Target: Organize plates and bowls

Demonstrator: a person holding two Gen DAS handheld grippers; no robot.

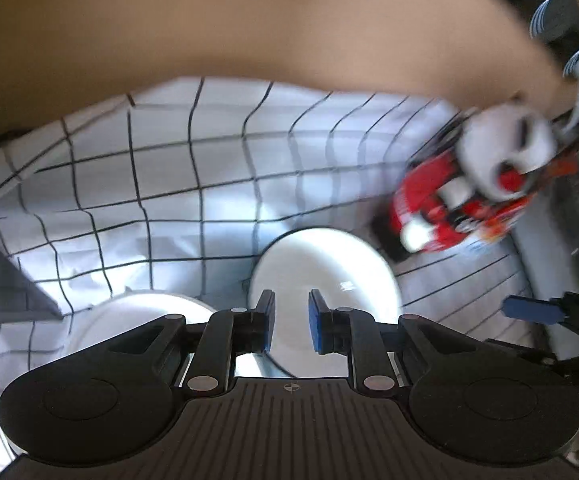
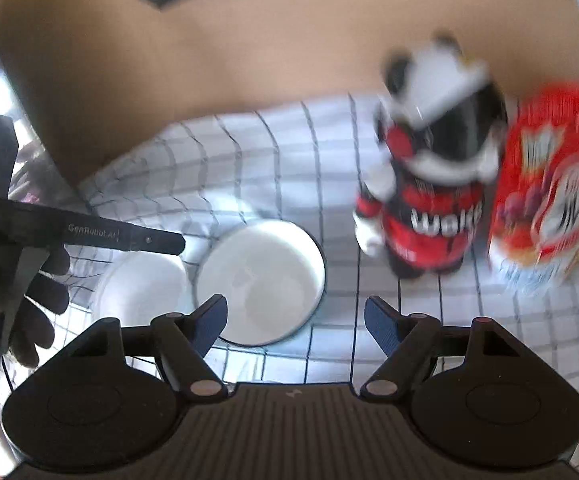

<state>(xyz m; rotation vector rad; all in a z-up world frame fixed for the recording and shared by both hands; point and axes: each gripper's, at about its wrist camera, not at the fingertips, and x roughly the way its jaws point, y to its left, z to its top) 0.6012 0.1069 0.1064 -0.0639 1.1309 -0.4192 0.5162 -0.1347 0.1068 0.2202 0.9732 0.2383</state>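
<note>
We read "GenRobot.AI" in white along the black finger of the left gripper as it crosses the right wrist view, held by a dark-gloved hand. On the red-and-black jersey of a blurred mascot figure we make out what looks like "Wolts", though motion smear leaves the lettering uncertain; the print on the red snack bag just beside it is too blurred to read. Two glossy white bowls sit on the white, black-gridded cloth: a round bowl directly ahead of the left gripper, whose blue pads stand close together with nothing clamped, and a second bowl touching it on the left. Our right gripper hangs above the cloth with its jaws spread wide, gripping nothing.
</note>
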